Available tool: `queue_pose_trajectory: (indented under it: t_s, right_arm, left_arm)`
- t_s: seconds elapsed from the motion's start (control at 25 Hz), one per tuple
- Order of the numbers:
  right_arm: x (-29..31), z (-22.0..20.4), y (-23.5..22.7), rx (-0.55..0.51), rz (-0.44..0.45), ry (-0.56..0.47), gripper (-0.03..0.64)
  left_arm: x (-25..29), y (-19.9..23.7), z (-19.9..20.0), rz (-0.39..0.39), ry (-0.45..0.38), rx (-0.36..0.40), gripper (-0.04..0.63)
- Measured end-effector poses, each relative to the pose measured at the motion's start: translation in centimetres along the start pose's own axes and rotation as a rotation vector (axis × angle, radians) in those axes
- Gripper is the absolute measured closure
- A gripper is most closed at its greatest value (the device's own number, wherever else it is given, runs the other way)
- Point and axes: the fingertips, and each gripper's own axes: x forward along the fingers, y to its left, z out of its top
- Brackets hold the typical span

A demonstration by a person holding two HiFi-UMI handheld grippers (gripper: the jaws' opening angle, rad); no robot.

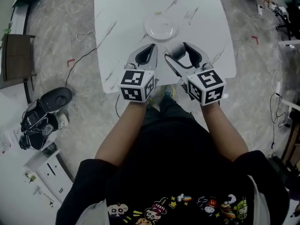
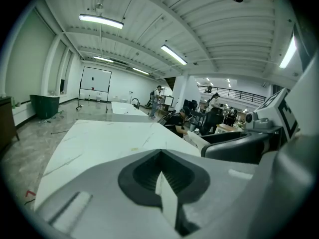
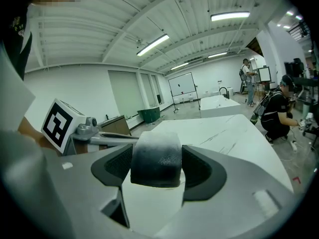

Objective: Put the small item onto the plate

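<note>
Right claw (image 1: 182, 53) is clamped on the small grey-and-white block (image 3: 155, 158), low over the counter (image 1: 117, 13). The white plate (image 1: 161, 26) sits just ahead. Left claw (image 1: 146, 54) alongside is pressed together, empty.

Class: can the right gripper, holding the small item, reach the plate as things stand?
Probably yes: the plate lies just ahead of the right gripper and its small item, only tabletop between them; the left gripper sits off to the side.
</note>
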Motion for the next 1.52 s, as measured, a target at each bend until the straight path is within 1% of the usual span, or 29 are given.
queue_pose_trajectory:
  t_s: [0.24, 0.44, 0.84, 1.0, 1.32, 1.52]
  right_arm:
    - [4.2, 0.4, -1.6, -0.044, -0.009, 0.035, 0.282]
    - [7.5, 0.0, -3.5, -0.066, -0.025, 0.067, 0.282]
    - [14.7, -2.5, -7.6, -0.085, -0.047, 0.161, 0.282]
    - [17.5, -3.8, -8.7, -0.115, -0.046, 0.207, 0.282]
    - [20.3, -5.6, -9.7, -0.177, -0.064, 0.298, 0.282]
    - [21.1, -6.0, -10.1, -0.201, -0.081, 0.33, 0.282]
  left_arm:
    - [1.5, 3.2, -0.1, 0.041, 0.006, -0.025, 0.595]
    - [3.1, 4.9, -1.1, 0.069, 0.03, -0.041, 0.595]
    - [7.2, 7.6, -3.6, 0.115, 0.092, -0.097, 0.595]
    - [8.6, 8.0, -4.7, 0.121, 0.115, -0.112, 0.595]
    - [9.0, 9.0, -6.2, 0.129, 0.137, -0.141, 0.595]
    - [8.9, 9.4, -6.4, 0.131, 0.133, -0.15, 0.595]
